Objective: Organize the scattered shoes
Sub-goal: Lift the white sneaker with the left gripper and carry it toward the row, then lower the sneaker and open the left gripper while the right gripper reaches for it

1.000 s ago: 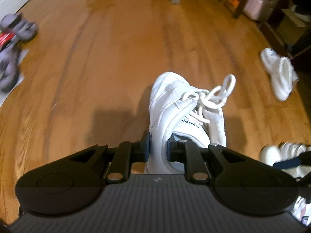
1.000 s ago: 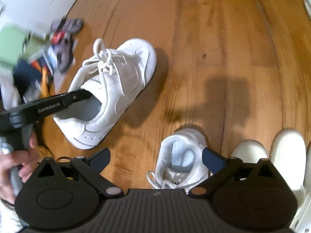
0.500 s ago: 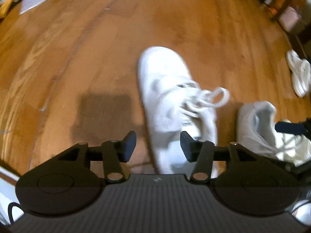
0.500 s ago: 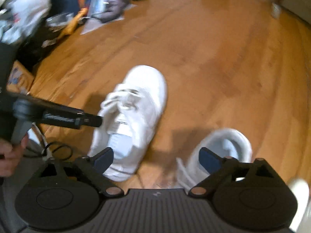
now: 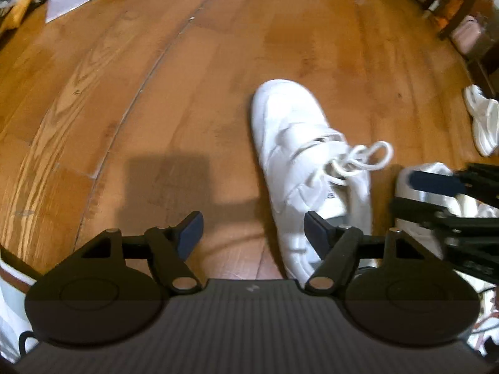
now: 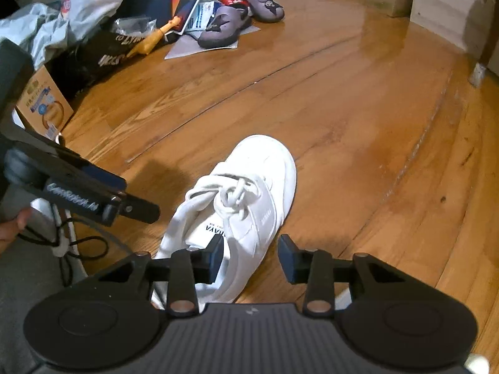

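Left gripper (image 5: 253,233): fingers spread wide, holding nothing, low over the wooden floor (image 5: 187,93). A white laced sneaker (image 5: 299,168) lies on the boards just ahead, its heel beside the inner finger.

Right gripper (image 6: 251,258): fingers apart, nothing clamped. It straddles the heel side wall of a white sneaker (image 6: 249,193) resting upright on the floor, one finger inside the opening, one outside. Whether this is the same sneaker cannot be told.

Another white shoe (image 5: 482,118) lies well apart. Two grey slippers (image 6: 240,12) sit on papers near clutter.
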Demonstrator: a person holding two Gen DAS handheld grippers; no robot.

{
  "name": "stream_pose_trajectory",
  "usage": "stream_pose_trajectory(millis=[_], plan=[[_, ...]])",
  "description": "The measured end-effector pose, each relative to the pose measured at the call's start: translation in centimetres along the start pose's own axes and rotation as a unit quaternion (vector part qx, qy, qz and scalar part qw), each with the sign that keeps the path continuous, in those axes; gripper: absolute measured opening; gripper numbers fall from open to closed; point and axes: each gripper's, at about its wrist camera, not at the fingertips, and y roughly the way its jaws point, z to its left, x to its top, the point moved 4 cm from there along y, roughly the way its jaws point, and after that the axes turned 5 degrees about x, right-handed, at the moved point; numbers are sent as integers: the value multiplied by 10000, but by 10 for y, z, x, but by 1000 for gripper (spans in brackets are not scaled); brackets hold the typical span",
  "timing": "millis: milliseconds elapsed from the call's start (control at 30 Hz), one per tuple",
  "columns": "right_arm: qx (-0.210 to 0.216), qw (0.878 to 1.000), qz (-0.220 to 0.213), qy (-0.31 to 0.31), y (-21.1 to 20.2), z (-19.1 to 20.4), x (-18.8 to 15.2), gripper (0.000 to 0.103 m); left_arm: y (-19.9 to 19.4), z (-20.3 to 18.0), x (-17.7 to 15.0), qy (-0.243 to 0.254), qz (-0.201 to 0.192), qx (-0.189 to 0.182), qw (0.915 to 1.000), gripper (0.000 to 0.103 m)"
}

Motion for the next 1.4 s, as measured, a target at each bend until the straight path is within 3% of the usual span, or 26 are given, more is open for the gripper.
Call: stream_pose_trajectory(millis=[100, 200, 267, 633, 733, 800, 900, 1100, 1300, 1400], plan=[[-201, 9986, 235, -438, 7, 8, 10, 51, -8, -5, -3, 327, -57, -173, 9993, 77], [-148, 9941, 715, -807, 9, 15, 20, 61, -8, -2, -5, 221, 27, -415, 9989, 84], [-86, 9888, 1065, -1038, 0, 22, 27, 67, -5, 5, -4, 137, 122, -303, 9994, 89], [-21, 9573, 1595, -2410, 20, 51, 36, 73, -6, 18, -2, -140, 81, -209, 9997, 93], [-182, 9610, 1622, -2232, 35, 41, 36, 70, -4, 21, -3, -174, 120, -136, 9997, 93], [-213, 9551, 1812, -2335, 39, 39, 33, 69, -2, 20, -2, -105, 124, -9, 9999, 93], [-419, 9509, 1728, -2535, 38, 40, 35, 70, -1, 18, -2, -31, 134, -14, 9999, 93], [-528, 9626, 1478, -2211, 61, 38, 49, 70, -4, 17, -2, -59, 86, -76, 9999, 93], [-538, 9600, 1436, -2343, 91, 34, 49, 68, 2, 25, -3, -243, 183, -125, 9995, 95], [-234, 9699, 1135, -2140, 90, 28, 44, 56, 6, 27, -4, -316, 272, -105, 9991, 95]])
